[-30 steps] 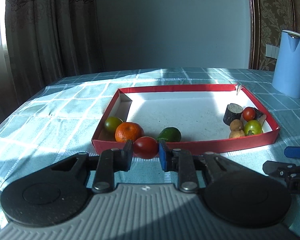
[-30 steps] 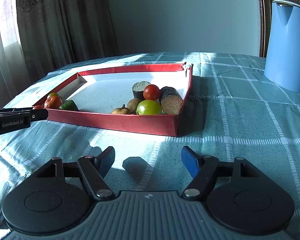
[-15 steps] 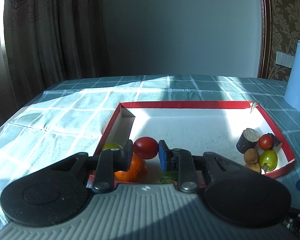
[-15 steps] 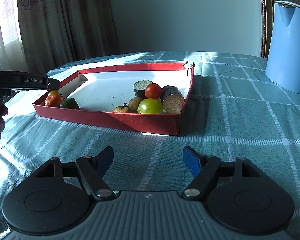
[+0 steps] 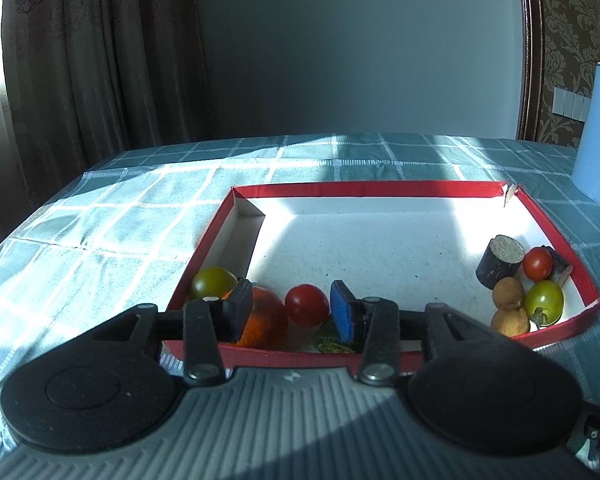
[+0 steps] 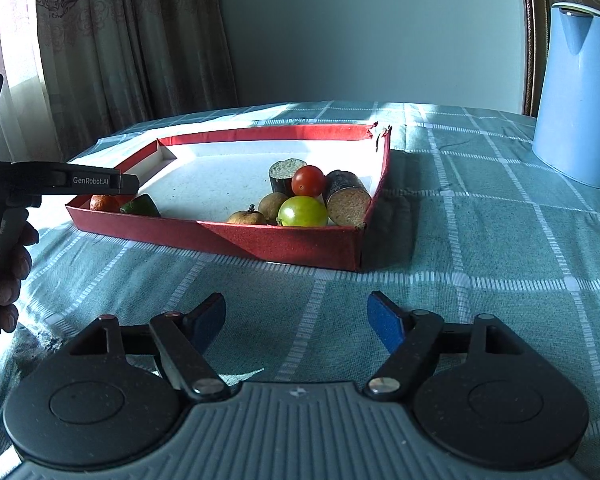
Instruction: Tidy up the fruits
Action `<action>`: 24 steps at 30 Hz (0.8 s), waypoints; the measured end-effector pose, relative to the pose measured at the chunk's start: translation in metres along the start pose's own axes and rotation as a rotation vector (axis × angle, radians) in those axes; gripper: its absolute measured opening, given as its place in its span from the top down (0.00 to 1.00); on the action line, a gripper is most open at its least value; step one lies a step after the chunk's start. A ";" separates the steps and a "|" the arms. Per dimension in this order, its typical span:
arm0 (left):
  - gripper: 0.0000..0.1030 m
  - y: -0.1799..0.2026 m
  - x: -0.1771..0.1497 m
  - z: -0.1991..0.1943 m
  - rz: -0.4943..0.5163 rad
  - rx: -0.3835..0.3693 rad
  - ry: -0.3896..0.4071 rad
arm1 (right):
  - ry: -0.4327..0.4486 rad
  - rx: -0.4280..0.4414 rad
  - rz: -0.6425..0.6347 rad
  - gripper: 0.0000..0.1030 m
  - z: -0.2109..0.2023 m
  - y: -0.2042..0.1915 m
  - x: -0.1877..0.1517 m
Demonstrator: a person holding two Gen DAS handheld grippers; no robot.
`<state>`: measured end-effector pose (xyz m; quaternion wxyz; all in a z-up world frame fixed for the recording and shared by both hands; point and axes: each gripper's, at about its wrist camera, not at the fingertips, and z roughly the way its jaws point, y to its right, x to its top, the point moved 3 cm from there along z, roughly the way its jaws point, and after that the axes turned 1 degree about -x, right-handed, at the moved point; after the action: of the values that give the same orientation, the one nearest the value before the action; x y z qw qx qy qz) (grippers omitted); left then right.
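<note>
A red-walled tray (image 5: 380,191) with a white floor lies on the checked tablecloth. My left gripper (image 5: 290,309) hangs over its near left corner with its jaws parted; a red tomato (image 5: 306,304) sits between them with a gap on each side. Beside it lie an orange (image 5: 262,316), a green tomato (image 5: 213,282) and a green fruit (image 5: 332,346). At the tray's right end are a dark log piece (image 5: 499,261), a red tomato (image 5: 537,262), a green tomato (image 5: 544,301) and two brown fruits (image 5: 508,291). My right gripper (image 6: 296,322) is open and empty over the cloth before the tray (image 6: 276,240).
A blue kettle (image 6: 578,92) stands on the table at the far right. Curtains hang at the left behind the table. The left gripper's arm (image 6: 80,180) and the hand holding it show at the left of the right wrist view.
My left gripper carried the red tomato from in front of the tray over its near wall, then opened its jaws. The tomato now lies in the tray. The right gripper stayed open, barely moving.
</note>
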<state>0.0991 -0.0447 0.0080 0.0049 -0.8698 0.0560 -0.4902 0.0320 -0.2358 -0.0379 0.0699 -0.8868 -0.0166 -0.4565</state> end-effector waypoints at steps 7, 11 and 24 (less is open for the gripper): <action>0.05 -0.002 -0.010 -0.028 -0.020 0.017 0.053 | 0.036 -0.017 -0.001 0.24 -0.006 0.000 0.002; 0.00 -0.003 -0.017 -0.038 -0.031 0.027 0.053 | 0.080 -0.064 -0.011 0.24 -0.011 -0.006 0.006; 0.00 -0.008 -0.033 -0.054 -0.056 0.044 0.037 | 0.127 -0.226 -0.066 0.15 -0.003 -0.051 0.020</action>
<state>0.0367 -0.0308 0.0090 0.0093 -0.8615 0.0208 -0.5073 0.0367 -0.1859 -0.0147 -0.0445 -0.8574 0.0104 -0.5127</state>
